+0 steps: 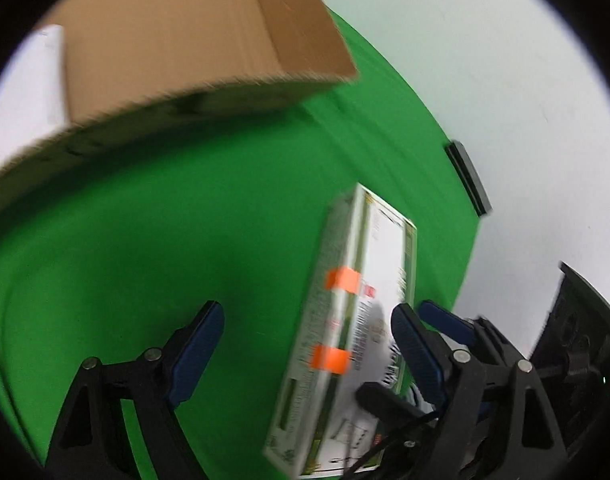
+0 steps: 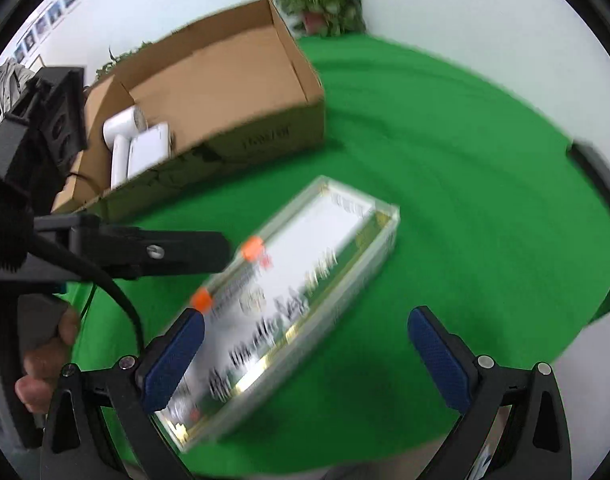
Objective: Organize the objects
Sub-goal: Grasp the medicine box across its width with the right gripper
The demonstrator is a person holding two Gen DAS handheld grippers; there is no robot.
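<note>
Right gripper (image 2: 305, 354) gapes over flat box (image 2: 289, 300).

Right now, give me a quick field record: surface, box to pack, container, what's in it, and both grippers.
surface: green cloth
item: flat printed box with orange tape tabs, lying on the cloth
container: open cardboard box, beyond the item
contents: white hair dryer and a white flat item
left gripper: open, its right finger against the printed box's top
right gripper: open, straddling the printed box's near end
image: motion-blurred

Cardboard box (image 2: 209, 92) beyond open cloth (image 2: 465, 184)
</note>
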